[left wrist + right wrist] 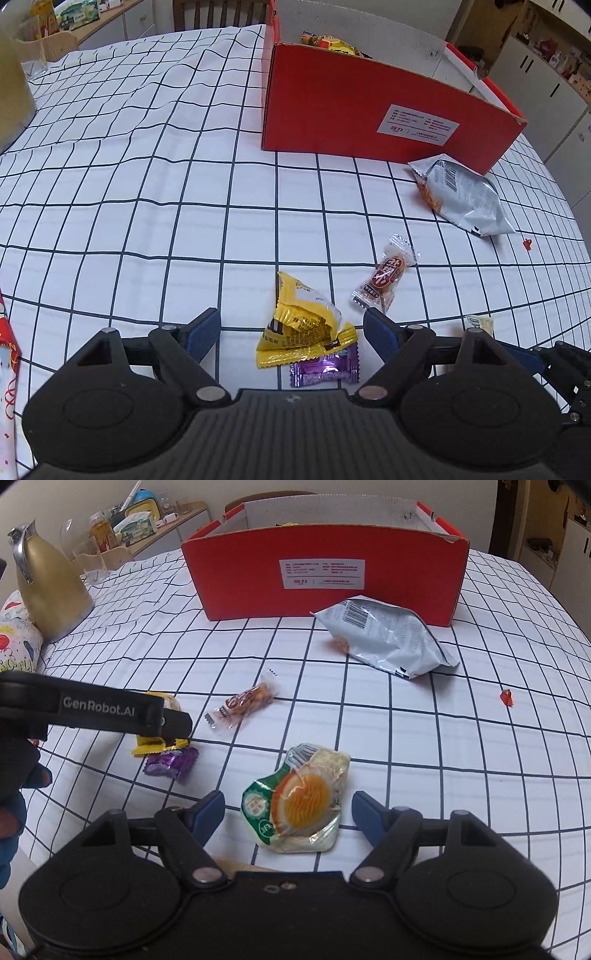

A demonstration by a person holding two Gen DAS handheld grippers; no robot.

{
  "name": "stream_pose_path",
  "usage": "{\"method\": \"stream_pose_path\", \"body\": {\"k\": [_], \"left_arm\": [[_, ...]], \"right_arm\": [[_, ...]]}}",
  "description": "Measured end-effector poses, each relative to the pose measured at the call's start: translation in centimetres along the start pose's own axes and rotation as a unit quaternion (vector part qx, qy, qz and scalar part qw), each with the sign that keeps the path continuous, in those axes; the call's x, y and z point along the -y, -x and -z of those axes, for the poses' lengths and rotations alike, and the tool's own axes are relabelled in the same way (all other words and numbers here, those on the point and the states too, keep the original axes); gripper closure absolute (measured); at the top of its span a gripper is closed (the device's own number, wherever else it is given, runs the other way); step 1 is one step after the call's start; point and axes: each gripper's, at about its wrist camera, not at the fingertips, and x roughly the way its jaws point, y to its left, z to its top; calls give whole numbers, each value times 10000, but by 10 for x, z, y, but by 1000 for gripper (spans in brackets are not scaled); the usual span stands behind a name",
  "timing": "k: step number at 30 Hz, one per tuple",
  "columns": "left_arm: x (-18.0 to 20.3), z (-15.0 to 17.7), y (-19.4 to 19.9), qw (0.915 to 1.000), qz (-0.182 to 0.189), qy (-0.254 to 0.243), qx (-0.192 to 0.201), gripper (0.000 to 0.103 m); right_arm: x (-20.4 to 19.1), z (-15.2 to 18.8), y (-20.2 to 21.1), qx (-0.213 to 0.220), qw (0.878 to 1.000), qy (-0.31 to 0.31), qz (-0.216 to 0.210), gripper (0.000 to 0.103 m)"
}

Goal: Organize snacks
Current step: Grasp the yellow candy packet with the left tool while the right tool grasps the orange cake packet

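Note:
My left gripper is open, its fingers either side of a crumpled yellow snack packet that lies over a purple candy. My right gripper is open around a green-and-orange egg-yolk pastry packet on the table. A brown wrapped candy bar lies just beyond. A silver chip bag rests against the open red box, which holds a yellow packet. The yellow packet and purple candy also show in the right wrist view, under the left gripper's body.
The table carries a white cloth with a black grid. A gold jug stands at the left edge. A small red scrap lies at the right. A cluttered sideboard and a chair stand beyond the table.

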Motion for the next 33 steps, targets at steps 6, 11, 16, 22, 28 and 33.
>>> {"method": "stream_pose_path", "body": {"k": [6, 11, 16, 22, 28, 33], "left_arm": [[-1, 0, -3, 9998, 126, 86, -103, 40], [-4, 0, -3, 9995, 179, 213, -167, 48], [-10, -2, -1, 9987, 193, 419, -221, 51], [-11, -3, 6, 9987, 155, 452, -204, 54], [-9, -1, 17, 9992, 58, 366, -168, 55], [-8, -1, 32, 9995, 68, 304, -87, 56]], "right_arm": [[4, -2, -2, -46, 10000, -36, -47, 44], [2, -2, -1, -41, 10000, 27, -21, 48], [3, -1, 0, -24, 10000, 44, 15, 51], [5, 0, 7, 50, 9999, 82, 89, 52], [10, -5, 22, 178, 9998, 5, 97, 53], [13, -9, 38, 238, 9997, -35, 74, 53]]}}
